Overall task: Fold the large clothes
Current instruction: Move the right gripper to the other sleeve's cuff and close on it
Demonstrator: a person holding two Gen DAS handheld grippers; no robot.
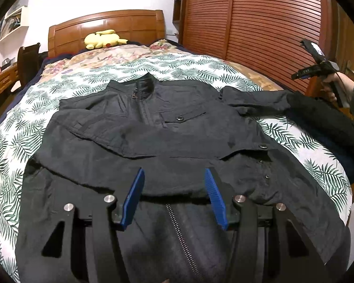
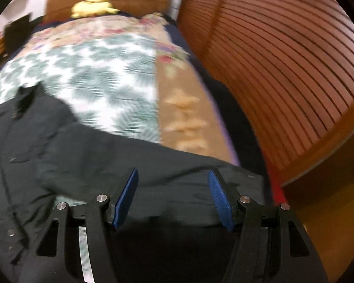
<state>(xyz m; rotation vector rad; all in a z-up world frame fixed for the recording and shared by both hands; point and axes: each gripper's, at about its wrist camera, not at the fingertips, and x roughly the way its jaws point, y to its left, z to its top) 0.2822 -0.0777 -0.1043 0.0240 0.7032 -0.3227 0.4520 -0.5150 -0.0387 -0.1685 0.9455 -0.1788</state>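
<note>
My left claw [image 1: 174, 188] is half open over the jacket [image 1: 153, 141] hem, gripping nothing. My right claw [image 2: 173, 193] is open too, empty, above the right sleeve [image 2: 153, 165] near the bed's [image 1: 177, 66] right edge. Jacket lies flat mid-bed; left sleeve folded across the chest, right sleeve and body folds still to do.

A bed [image 1: 111, 27] with a wooden headboard fills the room's middle. A white cover printed with green leaves [image 1: 184, 67] is spread across it, over a floral quilt [image 1: 111, 55] that shows near the headboard. A dark jacket [image 1: 153, 141] lies spread flat, front up, on the leaf cover. A yellow plush toy [image 1: 102, 39] rests by the headboard.
</note>
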